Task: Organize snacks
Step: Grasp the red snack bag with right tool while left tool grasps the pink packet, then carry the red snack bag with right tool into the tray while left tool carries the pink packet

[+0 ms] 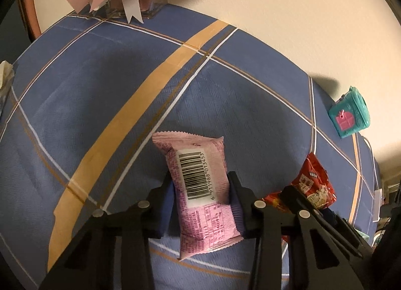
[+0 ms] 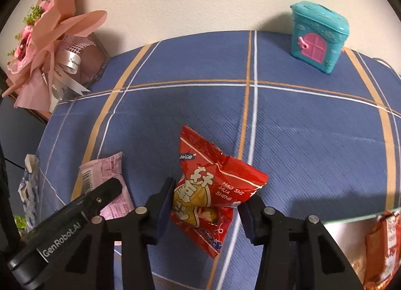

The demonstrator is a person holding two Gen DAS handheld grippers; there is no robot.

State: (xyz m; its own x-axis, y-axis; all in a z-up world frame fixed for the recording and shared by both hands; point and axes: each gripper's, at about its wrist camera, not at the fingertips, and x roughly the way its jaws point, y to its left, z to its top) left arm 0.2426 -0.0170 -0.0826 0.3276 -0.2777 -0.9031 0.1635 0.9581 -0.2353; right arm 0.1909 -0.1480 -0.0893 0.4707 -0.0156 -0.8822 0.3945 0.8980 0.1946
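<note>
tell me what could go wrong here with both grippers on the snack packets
The right gripper squeezes the crumpled red packet off-centre, so it may twist or slip when lifted. The left gripper pinches the puffy pink packet across its middle; more squeeze could crush what is inside. The two grippers sit close together and could bump.
</note>
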